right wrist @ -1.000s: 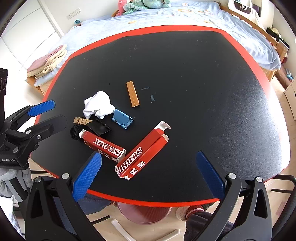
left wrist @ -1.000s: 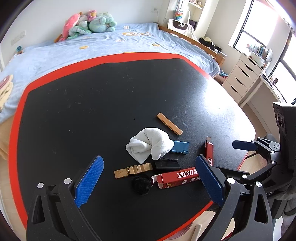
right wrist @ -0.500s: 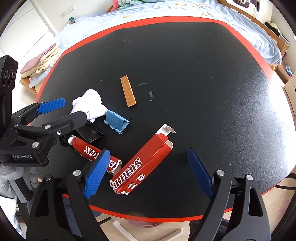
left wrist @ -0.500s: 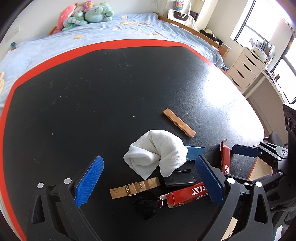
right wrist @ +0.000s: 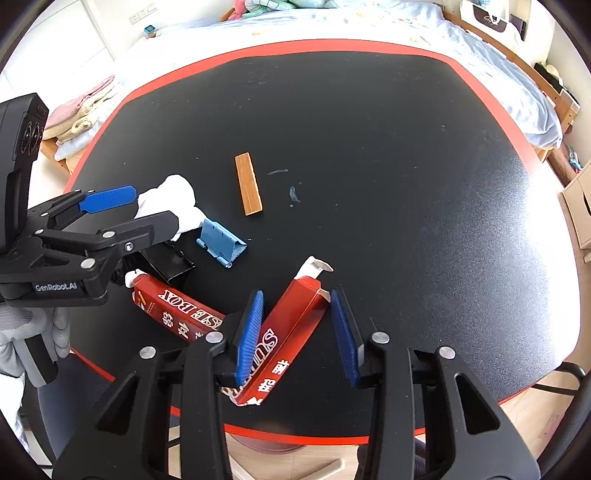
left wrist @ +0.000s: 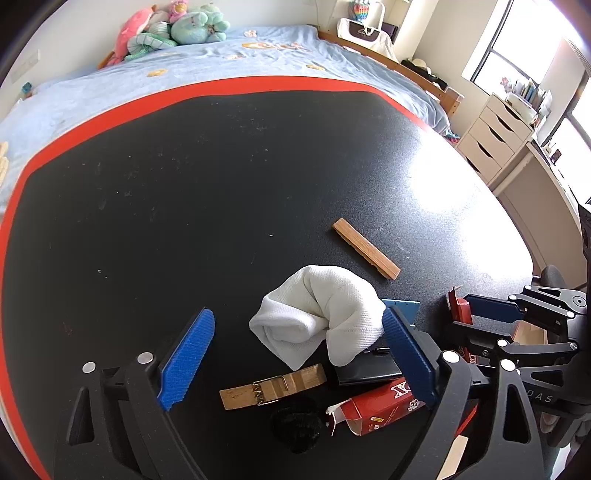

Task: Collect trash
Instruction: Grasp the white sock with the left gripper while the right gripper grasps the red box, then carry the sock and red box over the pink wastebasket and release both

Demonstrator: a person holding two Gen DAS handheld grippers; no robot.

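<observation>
The right gripper has just been closing around a glossy red carton, not yet pressing; the left gripper straddles wide a soft white cloth near the table edge.

Both grippers were angled downward; right gripper jaws were just narrowed, left gripper kept wide, slightly closing.

A home bedroom. Beyond the black table, ahead of the grippers, stands a bed with blue bedding and plush toys; a white chest of drawers sits by a window to their right.
</observation>
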